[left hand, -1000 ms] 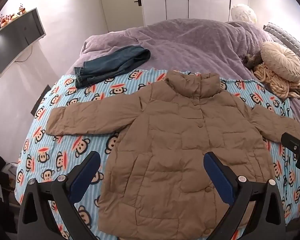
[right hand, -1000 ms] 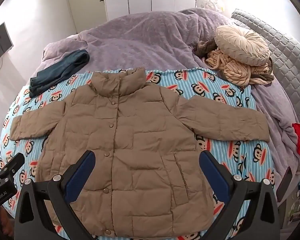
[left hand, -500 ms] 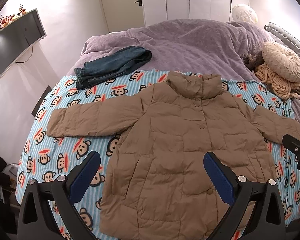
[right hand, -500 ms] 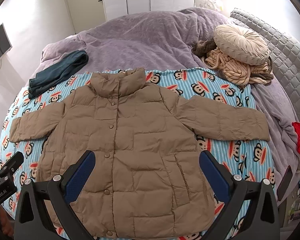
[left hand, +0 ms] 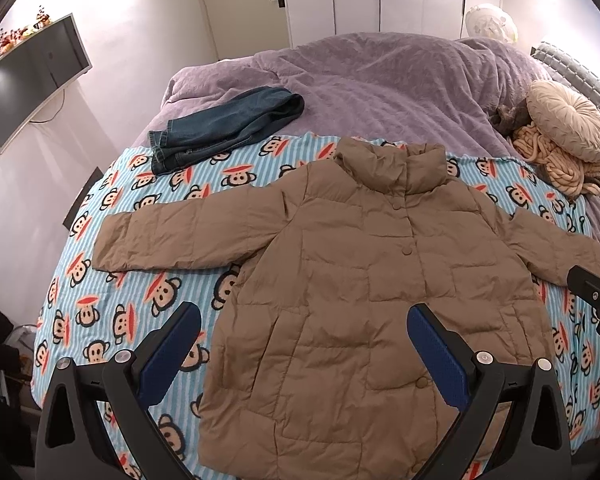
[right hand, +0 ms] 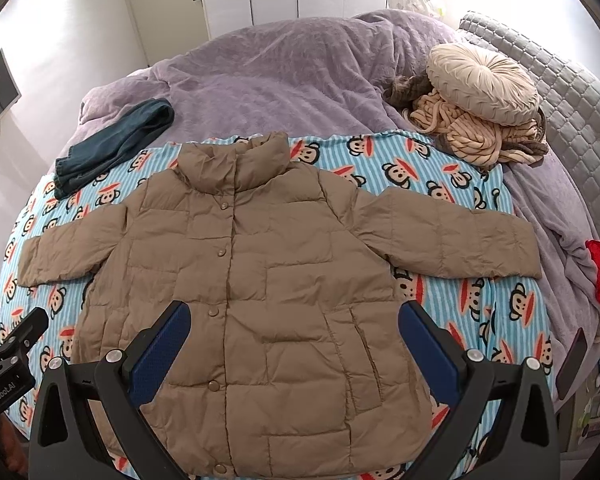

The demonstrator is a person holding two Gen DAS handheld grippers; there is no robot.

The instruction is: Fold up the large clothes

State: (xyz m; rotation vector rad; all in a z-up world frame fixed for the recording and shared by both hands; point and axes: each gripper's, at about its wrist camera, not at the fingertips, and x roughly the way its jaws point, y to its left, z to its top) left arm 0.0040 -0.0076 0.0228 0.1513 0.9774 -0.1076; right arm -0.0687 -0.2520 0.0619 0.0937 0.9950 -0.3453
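jacket: the tan quilted puffer jacket (right hand: 256, 280) is lying flat and face up on the blue striped monkey-print blanket (right hand: 452, 184), snaps done up, collar pointing away, both sleeves spread out sideways.
left claw: the left gripper (left hand: 304, 356) is hovering over the hem end with its blue-padded fingers (left hand: 172, 352) spread wide, pinching nothing.
right claw: the right gripper (right hand: 294, 354) is hanging above the lower front, jaws wide apart and empty too.
step in hand: looks like we're lining up the first fold, nothing gripped yet.
doing it well: i'd be taking each sleeve by the cuff, the left sleeve (left hand: 180, 236) and the right sleeve (right hand: 452, 236), laying them across the chest, pinching only the shell fabric, since puffy filling is likely springing back; pressing the air out as we go.
writing: "genrobot.ai" is reading in white on the other gripper's body at the right camera's lower left edge.
bystanders: folded dark blue jeans (left hand: 228, 128) are sitting clear at the blanket's far corner.
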